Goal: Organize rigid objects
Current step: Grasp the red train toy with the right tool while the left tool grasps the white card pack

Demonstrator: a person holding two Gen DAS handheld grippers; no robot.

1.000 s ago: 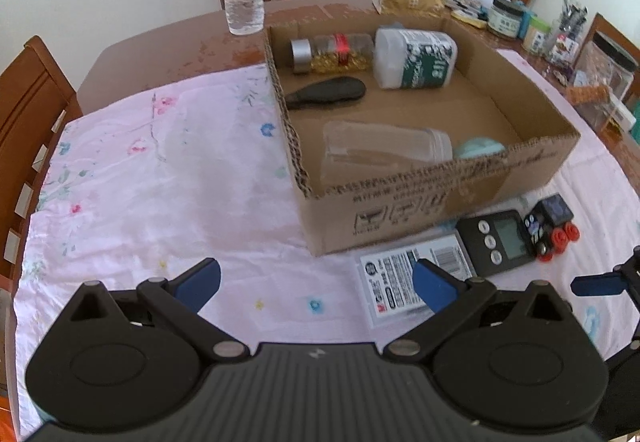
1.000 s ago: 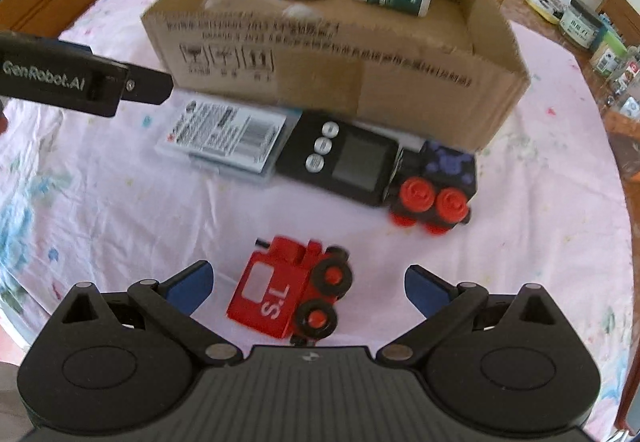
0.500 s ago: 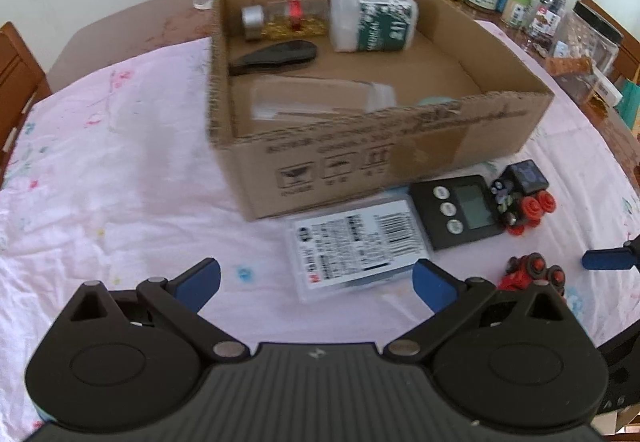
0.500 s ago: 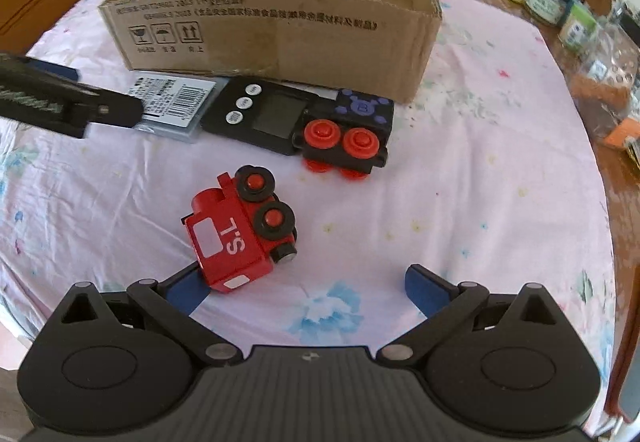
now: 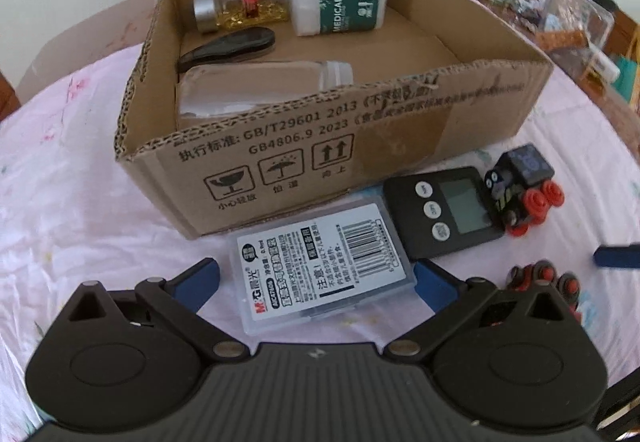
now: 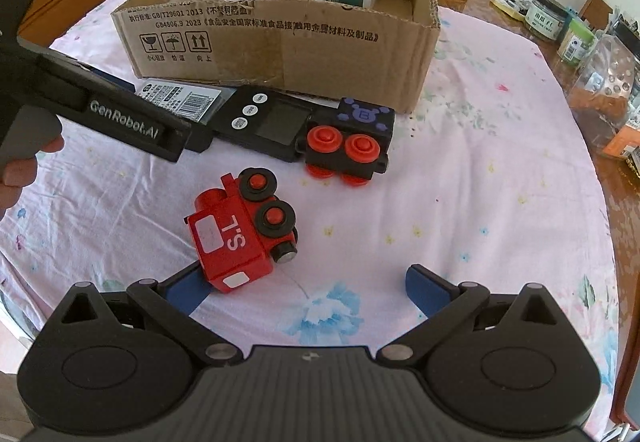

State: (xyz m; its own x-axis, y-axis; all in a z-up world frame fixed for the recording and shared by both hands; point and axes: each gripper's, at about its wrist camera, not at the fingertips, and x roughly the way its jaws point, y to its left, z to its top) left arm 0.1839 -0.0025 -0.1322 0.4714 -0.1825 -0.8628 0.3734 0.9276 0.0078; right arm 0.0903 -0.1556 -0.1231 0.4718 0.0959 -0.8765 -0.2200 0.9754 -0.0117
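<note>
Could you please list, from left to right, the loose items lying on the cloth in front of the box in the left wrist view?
Clear plastic case → black timer → black toy train.

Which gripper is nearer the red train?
Right. The right gripper is open, one finger beside the red train; the left gripper is open around the labelled case.

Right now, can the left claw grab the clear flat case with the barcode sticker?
Probably yes. The left claw is open, and the clear case lies flat on the cloth right between its blue fingertips. Nothing sits on top of it; only the black timer lies close beside its far corner.
</note>
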